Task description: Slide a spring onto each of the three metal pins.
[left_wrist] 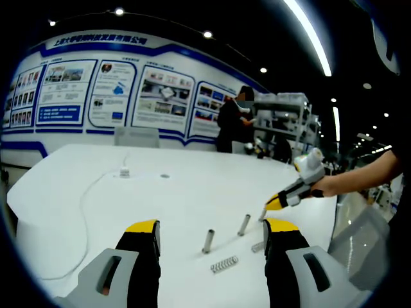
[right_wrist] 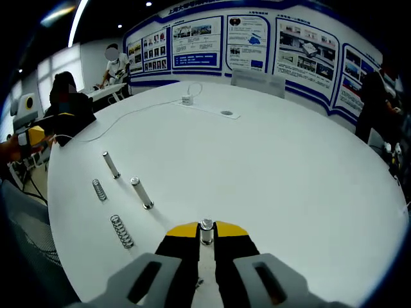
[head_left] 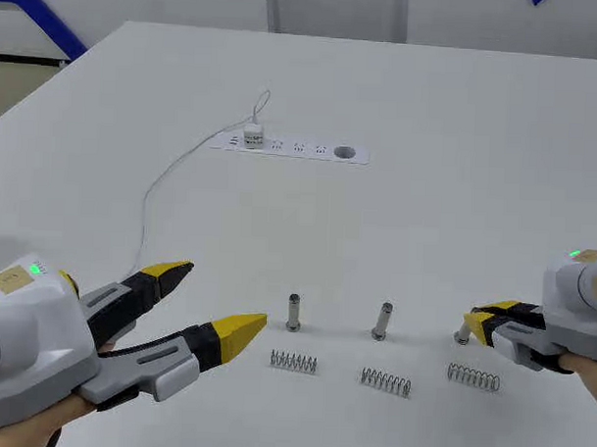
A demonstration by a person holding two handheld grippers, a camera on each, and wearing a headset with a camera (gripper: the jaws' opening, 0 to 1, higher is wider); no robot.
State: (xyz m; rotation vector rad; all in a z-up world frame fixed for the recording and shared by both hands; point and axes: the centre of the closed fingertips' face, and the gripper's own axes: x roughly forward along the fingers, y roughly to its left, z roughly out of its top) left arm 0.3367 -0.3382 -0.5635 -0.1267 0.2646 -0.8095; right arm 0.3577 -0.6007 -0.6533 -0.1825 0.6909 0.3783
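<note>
The right gripper [head_left: 476, 324], at 3 o'clock, pinches the rightmost metal pin [right_wrist: 206, 225]. The left gripper [head_left: 220, 297], at 8 o'clock, is spread wide. Three springs [head_left: 385, 382] lie flat at 6 o'clock of the pins [head_left: 382, 321].

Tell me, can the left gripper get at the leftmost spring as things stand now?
Probably yes. The left gripper is open, and the leftmost spring lies bare on the table just past its tips; the nearest pin stands beyond it, not between.
</note>
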